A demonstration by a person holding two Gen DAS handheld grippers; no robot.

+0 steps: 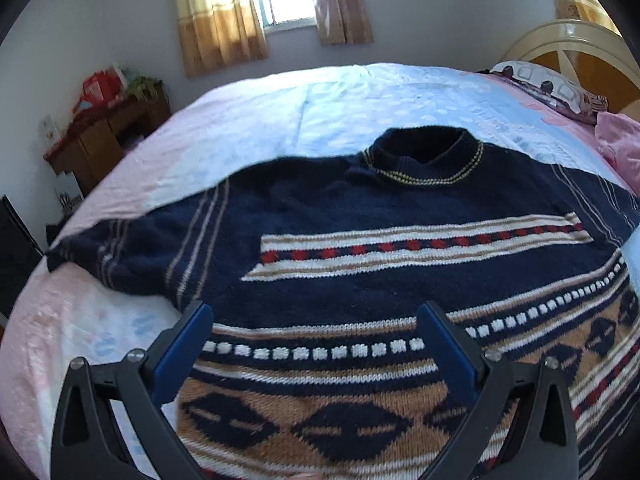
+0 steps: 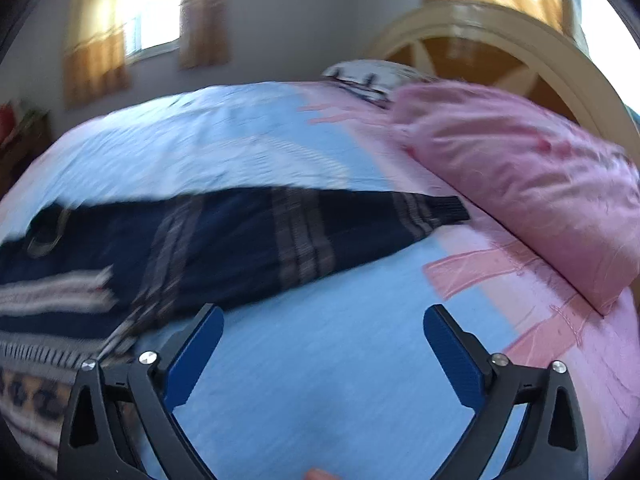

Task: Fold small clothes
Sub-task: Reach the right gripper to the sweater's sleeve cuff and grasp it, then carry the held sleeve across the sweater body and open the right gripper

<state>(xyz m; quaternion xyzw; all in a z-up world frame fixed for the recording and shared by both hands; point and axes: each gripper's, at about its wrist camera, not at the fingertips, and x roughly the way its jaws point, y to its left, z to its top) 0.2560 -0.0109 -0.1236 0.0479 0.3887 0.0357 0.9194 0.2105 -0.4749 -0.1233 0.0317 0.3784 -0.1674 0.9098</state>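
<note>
1. Sweater (image 1: 360, 216) lies spread flat, front up, on the bed (image 1: 248, 120), filling the middle and lower part of the left wrist view; its collar (image 1: 424, 156) sits just above centre, one sleeve reaching to the left edge of the frame.
2. Left gripper (image 1: 316, 320) hovers over the patterned lower body, its blue pads spread wide with nothing pinched.
3. Right gripper (image 2: 324, 324) is likewise spread and empty, above bare blue sheet (image 2: 320, 380) at lower centre of the right wrist view; the other sleeve (image 2: 340, 228) stretches across mid-frame, its cuff near the pink pillow (image 2: 520, 180).
4. Step in hand, as I judge it: approach before the first fold, nothing yet folded.
5. Next move likely calls for pinching a sleeve or side edge and carrying it inward across the body.
</note>
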